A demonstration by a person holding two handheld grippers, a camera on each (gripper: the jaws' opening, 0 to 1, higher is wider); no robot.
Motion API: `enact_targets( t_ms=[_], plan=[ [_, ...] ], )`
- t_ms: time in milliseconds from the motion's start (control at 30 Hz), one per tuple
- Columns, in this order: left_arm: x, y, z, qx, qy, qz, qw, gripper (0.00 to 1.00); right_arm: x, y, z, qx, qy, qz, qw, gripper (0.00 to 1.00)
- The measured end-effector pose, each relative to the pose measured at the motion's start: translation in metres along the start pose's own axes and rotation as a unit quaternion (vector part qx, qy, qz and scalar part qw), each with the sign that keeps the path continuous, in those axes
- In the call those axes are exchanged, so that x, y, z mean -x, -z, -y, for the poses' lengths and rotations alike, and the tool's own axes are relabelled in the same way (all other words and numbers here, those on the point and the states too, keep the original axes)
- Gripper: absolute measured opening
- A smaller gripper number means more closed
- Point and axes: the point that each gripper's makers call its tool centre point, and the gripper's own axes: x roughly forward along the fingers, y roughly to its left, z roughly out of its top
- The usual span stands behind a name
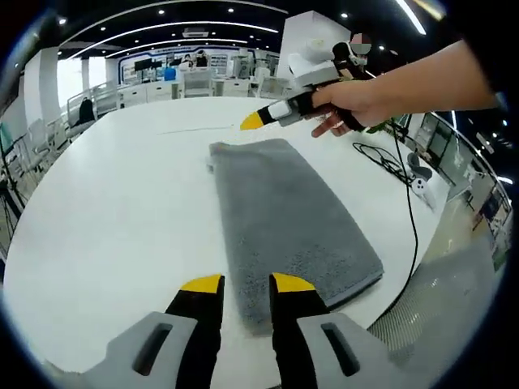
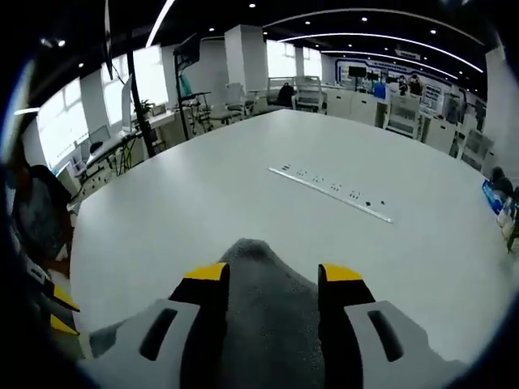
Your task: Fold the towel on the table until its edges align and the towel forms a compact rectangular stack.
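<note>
Here both tongs (image 1: pixel 246 283) (image 2: pixel 271 272) gape over the towel (image 1: pixel 284 219) — hand (image 1: pixel 357 101) outstretched.

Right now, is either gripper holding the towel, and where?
Nothing is held. The left gripper is open above the near end of the grey towel. The right gripper is open over its far end.

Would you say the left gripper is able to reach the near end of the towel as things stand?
Probably yes: the left gripper hangs open right over the towel's near end, with nothing lying between them on the table.
</note>
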Motion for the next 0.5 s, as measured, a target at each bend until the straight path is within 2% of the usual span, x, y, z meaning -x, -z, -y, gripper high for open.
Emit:
enact_targets(
  t_ms=[67,133,333,400,500],
  plan=[
    [0.001,-0.005,-0.001,-0.006,0.001,0.007,1.0,0.23,0.02,-0.007,-0.01,0.0,0.004,0.002,1.0,0.47],
    [0.002,-0.01,-0.001,-0.006,0.004,0.013,0.9999,0.23,0.028,-0.008,-0.015,-0.002,0.003,0.01,0.9999,0.49],
    [-0.001,-0.02,-0.003,-0.02,0.008,0.024,0.9995,0.24,0.037,-0.006,-0.014,0.007,0.004,0.016,0.9998,0.53],
    [-0.002,-0.022,-0.004,-0.025,0.007,0.025,0.9993,0.26,0.045,-0.013,-0.021,0.0,-0.001,0.023,0.9997,0.55],
    [-0.003,-0.03,-0.006,-0.033,0.007,0.03,0.999,0.28,0.052,-0.011,-0.024,0.006,-0.007,0.028,0.9996,0.56]
  ],
)
